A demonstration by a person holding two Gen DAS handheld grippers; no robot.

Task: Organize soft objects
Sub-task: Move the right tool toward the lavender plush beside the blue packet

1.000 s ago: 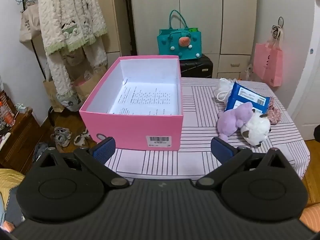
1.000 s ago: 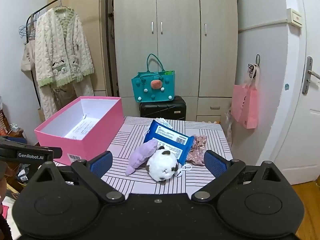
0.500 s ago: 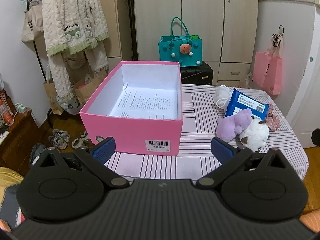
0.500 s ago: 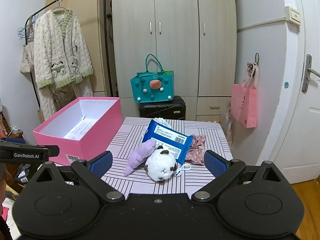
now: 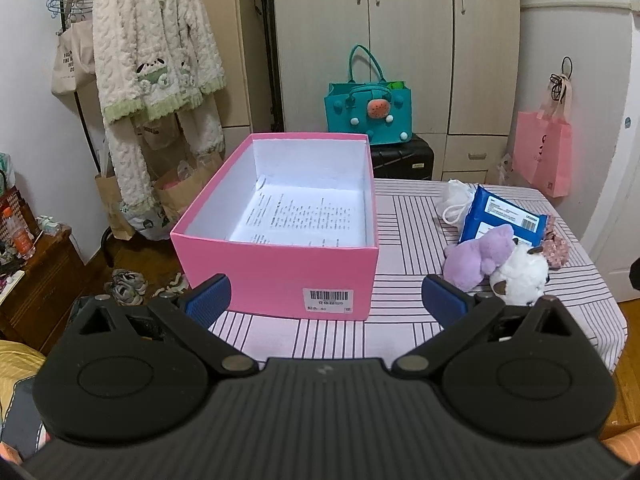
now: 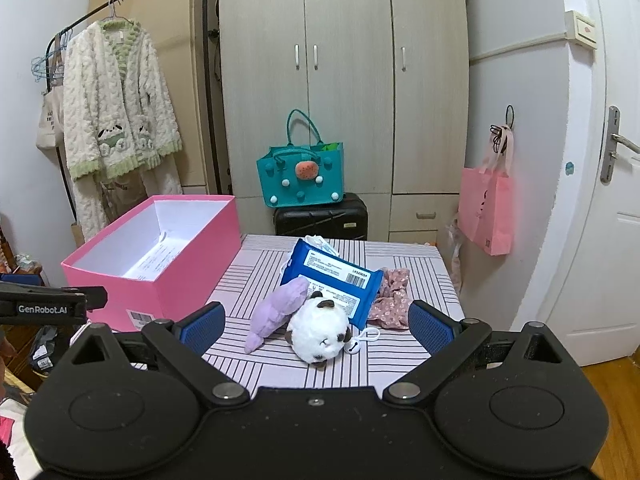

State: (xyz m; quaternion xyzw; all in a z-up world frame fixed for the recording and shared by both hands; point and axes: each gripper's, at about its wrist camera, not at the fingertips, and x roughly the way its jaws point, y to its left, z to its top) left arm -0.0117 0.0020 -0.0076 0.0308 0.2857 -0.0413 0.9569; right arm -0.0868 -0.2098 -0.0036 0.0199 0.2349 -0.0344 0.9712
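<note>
Right gripper [image 6: 316,326]: fingers spread wide, nothing between them, hovering short of the toy pile at frame centre. Left gripper [image 5: 326,298]: fingers likewise apart and empty, facing the pink box [image 5: 280,268] at centre frame.

White plush [image 6: 320,330] lies nearest, touching the purple plush [image 6: 276,312] on its left; both rest against the blue packet [image 6: 332,280], with floral cloth [image 6: 394,296] to the right, all on the striped surface [image 6: 256,280].

Judgement: take the white plush first, pinch across its body, lift clear, then carry to the box.

Versus one second ago: both views sit slightly lower and nearer; objects unmoved.
</note>
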